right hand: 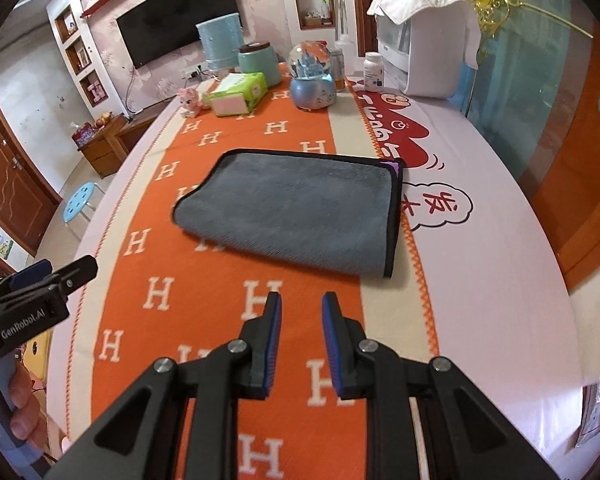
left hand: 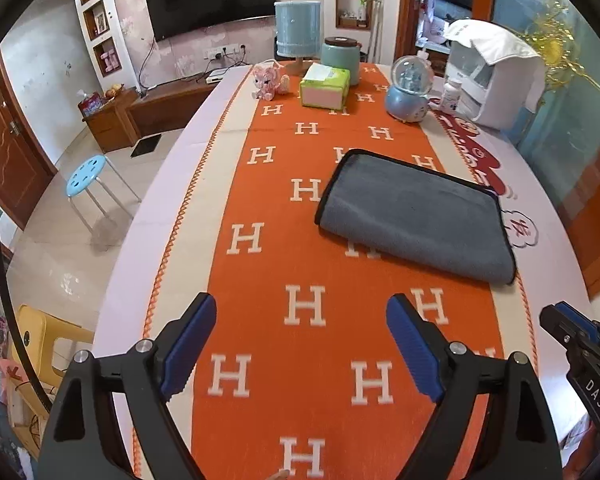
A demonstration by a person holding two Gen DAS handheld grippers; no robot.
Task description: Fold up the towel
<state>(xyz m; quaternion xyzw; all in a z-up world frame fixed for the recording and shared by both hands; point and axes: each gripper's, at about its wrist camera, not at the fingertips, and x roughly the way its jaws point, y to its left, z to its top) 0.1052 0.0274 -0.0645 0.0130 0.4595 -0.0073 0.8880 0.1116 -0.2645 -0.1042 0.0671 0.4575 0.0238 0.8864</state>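
So the big table [left hand: 172, 184] has an orange H-print runner [left hand: 268, 264] down the middle, and the grey towel [right hand: 296, 210] lies flat on it toward the right edge, already doubled over by the look of it, fold on the near side. Its long axis runs left to right. It's ahead of both grippers, untouched. The right gripper [right hand: 301, 300] sits nearer, jaws slightly apart and empty; the left gripper [left hand: 301, 310] is spread wide, empty, further left.
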